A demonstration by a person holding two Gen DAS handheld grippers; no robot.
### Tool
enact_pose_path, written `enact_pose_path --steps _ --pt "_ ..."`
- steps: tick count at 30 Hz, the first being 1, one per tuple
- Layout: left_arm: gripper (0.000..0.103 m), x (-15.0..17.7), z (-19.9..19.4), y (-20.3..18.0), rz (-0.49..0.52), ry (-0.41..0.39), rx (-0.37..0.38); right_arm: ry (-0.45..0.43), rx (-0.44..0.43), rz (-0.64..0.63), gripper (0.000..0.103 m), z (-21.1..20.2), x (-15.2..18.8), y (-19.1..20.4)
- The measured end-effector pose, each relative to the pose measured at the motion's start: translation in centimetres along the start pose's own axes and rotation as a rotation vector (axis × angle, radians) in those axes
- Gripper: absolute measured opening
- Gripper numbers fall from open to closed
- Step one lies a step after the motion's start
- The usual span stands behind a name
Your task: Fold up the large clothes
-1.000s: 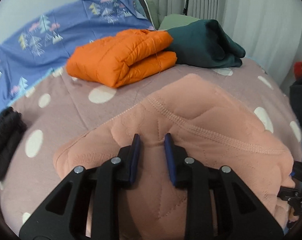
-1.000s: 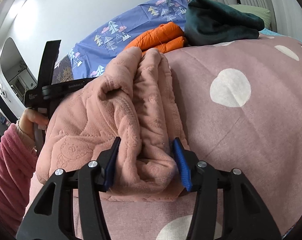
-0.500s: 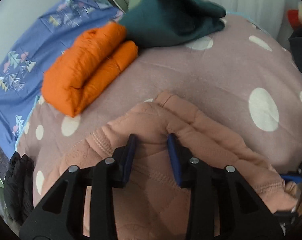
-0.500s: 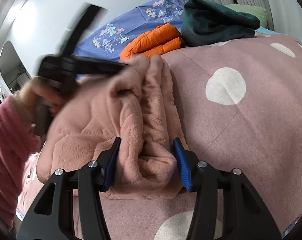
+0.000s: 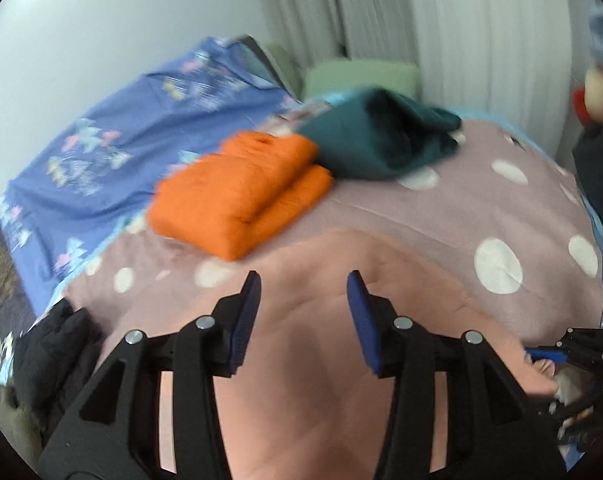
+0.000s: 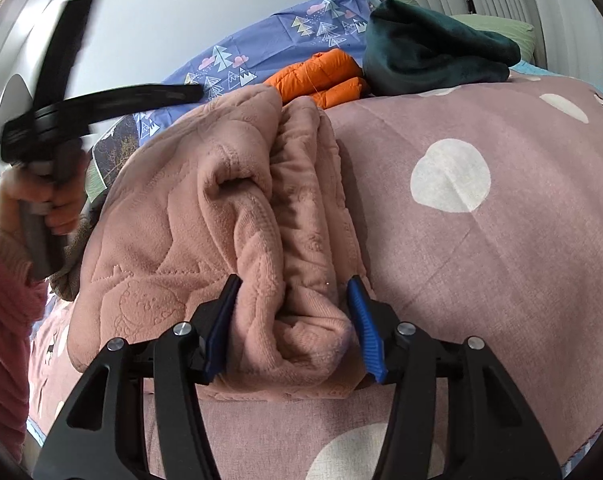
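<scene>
A folded pink quilted garment (image 6: 229, 208) lies on the mauve dotted bedspread (image 6: 481, 248); it also shows in the left wrist view (image 5: 321, 360). My right gripper (image 6: 291, 316) has its jaws closed around the thick folded end of the garment. My left gripper (image 5: 303, 312) is open and empty, held above the garment; in the right wrist view it is blurred at the upper left (image 6: 101, 96).
A folded orange jacket (image 5: 241, 192) and a folded dark green garment (image 5: 381, 144) lie at the far side of the bed. A blue tree-print sheet (image 5: 113, 160) lies at the left. A black garment (image 5: 49, 356) lies at the bed's left edge.
My left gripper has opened, let go of the pink garment and lifted up and back from it. My right gripper keeps its hold on the folded end.
</scene>
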State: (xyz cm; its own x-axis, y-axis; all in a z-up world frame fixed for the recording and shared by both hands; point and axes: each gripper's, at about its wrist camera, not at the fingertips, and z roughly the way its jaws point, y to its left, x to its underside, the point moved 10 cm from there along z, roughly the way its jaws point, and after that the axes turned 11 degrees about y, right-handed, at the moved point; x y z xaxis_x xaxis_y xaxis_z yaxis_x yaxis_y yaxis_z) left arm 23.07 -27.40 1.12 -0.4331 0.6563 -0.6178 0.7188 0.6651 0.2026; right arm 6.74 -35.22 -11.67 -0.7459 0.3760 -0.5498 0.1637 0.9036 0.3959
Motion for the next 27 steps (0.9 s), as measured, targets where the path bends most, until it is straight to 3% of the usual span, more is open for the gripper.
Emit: enact_pose_path --steps 2,4,6,8,9,11,13,15,17,20,22,25,27 --pt "0.034 1.4 -1.0 2.7 -0.055 -0.020 -0.015 -0.001 0.001 -0.002 0.054 0.1 -0.1 0.1" --pt "0.033 3.1 -0.5 4.2 -0.119 -0.006 0.027 0.000 0.003 -0.003 0.054 0.2 -0.1 0.1" --pt "0.033 5.9 3.4 4.5 -0.172 0.102 0.069 0.001 0.005 -0.006 0.055 0.2 0.0 0.2" --pt "0.032 7.9 6.8 3.6 -0.125 0.139 -0.019 0.002 0.003 -0.012 0.058 0.4 -0.3 0.5" --pt "0.031 7.7 7.2 3.5 -0.146 0.110 -0.024 0.001 0.022 -0.011 0.058 0.5 -0.4 0.4" --pt "0.031 7.0 6.9 3.7 -0.193 0.111 -0.021 -0.002 0.032 -0.009 0.058 0.6 -0.5 0.2" --pt "0.031 6.3 5.4 3.5 -0.130 0.085 -0.100 0.006 0.015 0.002 0.058 0.6 -0.4 0.0" --pt "0.039 6.3 2.6 4.3 -0.155 0.047 -0.136 0.010 0.002 0.007 0.058 0.5 -0.3 0.0" --pt "0.065 7.2 -1.6 4.8 -0.226 -0.022 -0.110 0.007 0.005 0.008 0.058 0.4 -0.3 -0.1" --pt "0.069 10.6 -6.4 3.6 -0.237 -0.100 -0.042 0.009 0.004 0.009 0.058 0.6 -0.6 -0.2" --pt "0.072 14.2 -8.4 1.5 -0.207 -0.085 -0.012 0.010 0.004 0.008 0.059 0.6 -0.6 -0.1" --pt "0.077 20.2 -8.6 -3.7 -0.114 0.030 0.054 0.009 0.004 0.009 0.059 0.6 -0.6 -0.1" --pt "0.079 22.8 -8.3 -7.0 -0.048 0.067 0.083 0.008 0.005 0.008 0.059 0.6 -0.7 -0.1"
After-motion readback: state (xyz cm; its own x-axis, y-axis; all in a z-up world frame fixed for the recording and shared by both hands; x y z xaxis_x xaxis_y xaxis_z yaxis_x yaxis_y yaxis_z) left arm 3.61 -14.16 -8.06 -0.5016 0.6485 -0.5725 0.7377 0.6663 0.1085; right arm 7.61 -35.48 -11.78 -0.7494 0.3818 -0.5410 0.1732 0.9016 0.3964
